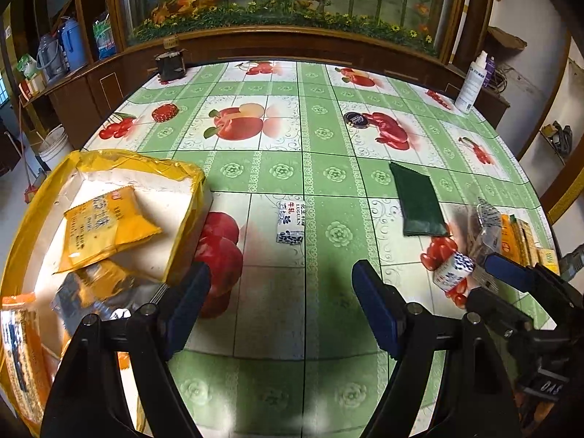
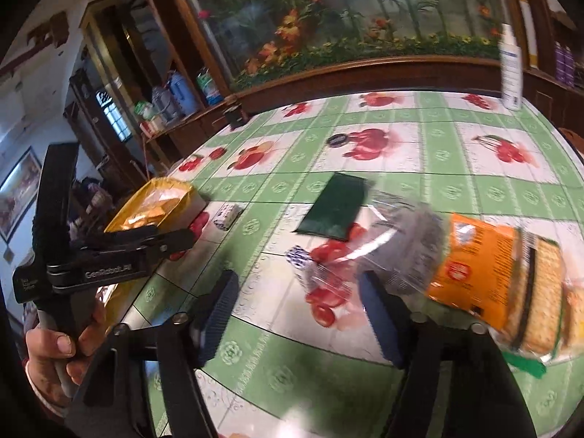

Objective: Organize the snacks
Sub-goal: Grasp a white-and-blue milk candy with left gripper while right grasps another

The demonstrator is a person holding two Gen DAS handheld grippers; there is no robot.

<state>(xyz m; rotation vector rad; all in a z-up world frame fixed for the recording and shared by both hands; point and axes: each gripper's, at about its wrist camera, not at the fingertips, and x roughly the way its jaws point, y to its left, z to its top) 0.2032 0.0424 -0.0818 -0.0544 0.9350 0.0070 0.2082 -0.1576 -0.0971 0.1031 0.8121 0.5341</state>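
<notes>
Ribbed blue fingers (image 1: 189,288) of both grippers apart, empty, above glossy tablecloth (image 1: 328,171); crinkly cracker pack (image 2: 511,273) beside.

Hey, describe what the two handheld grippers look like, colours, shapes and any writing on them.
Both are black plastic frames with silver pivot bolts. The left gripper carries two fingers with dark blue ribbed pads; seen from the right wrist view, its body bears white "GenRobot.AI" lettering above a black handle. The right gripper has the same blue textured pads. A dark red sleeve cuff shows at the hand.
</notes>
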